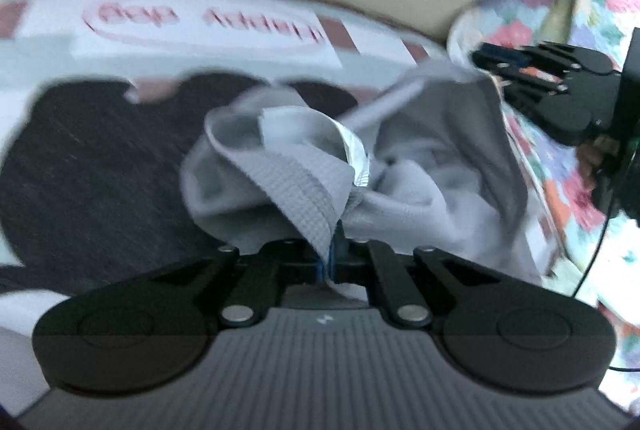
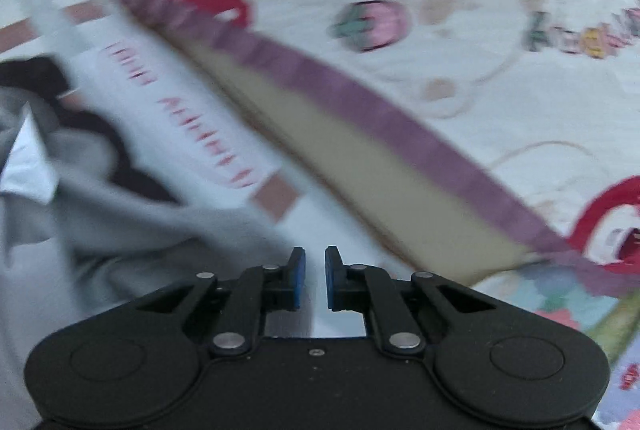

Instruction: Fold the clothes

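Observation:
A grey garment [image 1: 372,165] with a ribbed hem lies bunched in front of me. My left gripper [image 1: 331,254] is shut on its ribbed edge and holds it up. A dark garment [image 1: 92,165] lies flat on the bed to the left. My right gripper [image 2: 315,280] is slightly open and empty, with the grey garment [image 2: 100,213] to its left. The right gripper also shows in the left wrist view [image 1: 496,58], at the far right corner of the grey garment.
A white sheet with red lettering [image 1: 208,25] covers the bed. A quilt with a purple border [image 2: 360,97] and red teapot prints lies behind. A floral cloth [image 1: 576,165] is on the right. Both views are motion-blurred.

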{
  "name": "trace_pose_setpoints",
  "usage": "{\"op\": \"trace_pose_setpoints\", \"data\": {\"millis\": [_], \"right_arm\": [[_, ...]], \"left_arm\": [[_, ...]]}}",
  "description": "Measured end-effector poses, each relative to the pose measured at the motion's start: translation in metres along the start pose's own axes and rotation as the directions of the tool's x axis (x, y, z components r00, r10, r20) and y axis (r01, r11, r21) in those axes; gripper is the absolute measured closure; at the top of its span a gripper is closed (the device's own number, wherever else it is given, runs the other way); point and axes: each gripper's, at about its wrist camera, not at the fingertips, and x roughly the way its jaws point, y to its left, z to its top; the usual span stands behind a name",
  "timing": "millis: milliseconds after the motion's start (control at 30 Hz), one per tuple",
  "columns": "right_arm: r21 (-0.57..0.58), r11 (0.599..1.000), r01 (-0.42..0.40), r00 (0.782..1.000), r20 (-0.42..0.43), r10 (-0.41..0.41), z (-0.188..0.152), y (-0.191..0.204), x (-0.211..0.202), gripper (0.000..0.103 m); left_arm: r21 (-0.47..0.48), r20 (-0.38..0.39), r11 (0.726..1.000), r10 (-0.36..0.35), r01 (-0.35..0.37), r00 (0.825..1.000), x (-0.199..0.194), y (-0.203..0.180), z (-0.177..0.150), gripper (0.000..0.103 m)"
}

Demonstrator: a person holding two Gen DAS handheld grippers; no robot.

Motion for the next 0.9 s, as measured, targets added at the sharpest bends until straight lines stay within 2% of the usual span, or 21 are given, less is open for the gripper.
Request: {"op": "trace_pose_setpoints", "data": {"millis": [67,133,167,233,300,333,367,400,467,567,667,767,833,900], "right_arm": [[0.069,0.997,0.036,0.999,-0.009,-0.035,0.004,-0.022,0.002,0.095],[0.165,0.986,0.038,0.999,-0.033,-0.033,0.005,-0.047,0.005,0.095],[0.221,0.975,0.010,0.999,-0.046,0.001,0.002,-0.057,0.008,0.095],[0.314,0.946,-0.077,0.994,-0.049,0.097,-0.007,-0.069,0.011,0.094],[0.327,0.931,-0.160,0.984,-0.017,0.175,-0.014,-0.066,0.009,0.091],[0.306,0.932,-0.192,0.979,-0.007,0.204,-0.015,-0.059,0.007,0.088],[0.275,0.937,-0.215,0.974,-0.006,0.225,-0.015,-0.049,0.006,0.077],[0.234,0.945,-0.230,0.971,-0.008,0.239,-0.013,-0.039,0.006,0.060],[0.120,0.959,-0.256,0.965,-0.021,0.260,-0.007,-0.016,0.006,0.041],[-0.076,0.967,-0.244,0.969,-0.048,0.240,0.005,0.017,0.013,0.038],[-0.098,0.950,-0.296,0.954,-0.080,0.289,0.019,0.030,0.030,0.038],[-0.010,0.939,-0.343,0.933,-0.123,0.339,0.028,0.034,0.052,0.038],[0.049,0.928,-0.370,0.916,-0.149,0.373,0.035,0.036,0.066,0.040],[0.092,0.923,-0.373,0.906,-0.182,0.383,0.036,0.036,0.078,0.095]], "left_arm": [[0.080,0.074,0.991,0.098,-0.104,0.992,-0.018,-0.009,0.004,0.101],[0.144,0.157,0.977,0.135,-0.158,0.978,-0.034,-0.015,0.007,0.101],[0.160,0.182,0.972,0.143,-0.173,0.973,-0.039,-0.016,0.008,0.101],[0.111,0.133,0.986,0.108,-0.123,0.985,-0.034,-0.006,0.009,0.101],[0.061,0.077,0.995,0.074,-0.079,0.994,-0.026,0.002,0.008,0.101],[0.031,0.043,0.998,0.053,-0.054,0.998,-0.020,0.006,0.007,0.101],[0.008,0.017,0.999,0.031,-0.032,0.999,-0.015,0.009,0.006,0.101],[-0.015,-0.006,1.000,0.009,-0.009,1.000,-0.010,0.011,0.005,0.101],[-0.045,-0.025,0.999,-0.028,0.027,0.999,-0.008,0.012,0.003,0.101],[-0.060,-0.031,0.997,-0.042,0.040,0.999,-0.006,0.011,0.001,0.101],[-0.069,-0.034,0.997,-0.037,0.035,0.999,-0.005,0.012,0.001,0.101],[-0.083,-0.043,0.996,-0.035,0.031,0.998,-0.003,0.015,-0.001,0.101],[-0.089,-0.051,0.996,-0.030,0.026,0.998,-0.001,0.017,-0.002,0.101],[-0.091,-0.055,0.996,-0.024,0.019,0.998,0.000,0.019,-0.002,0.101]]}}
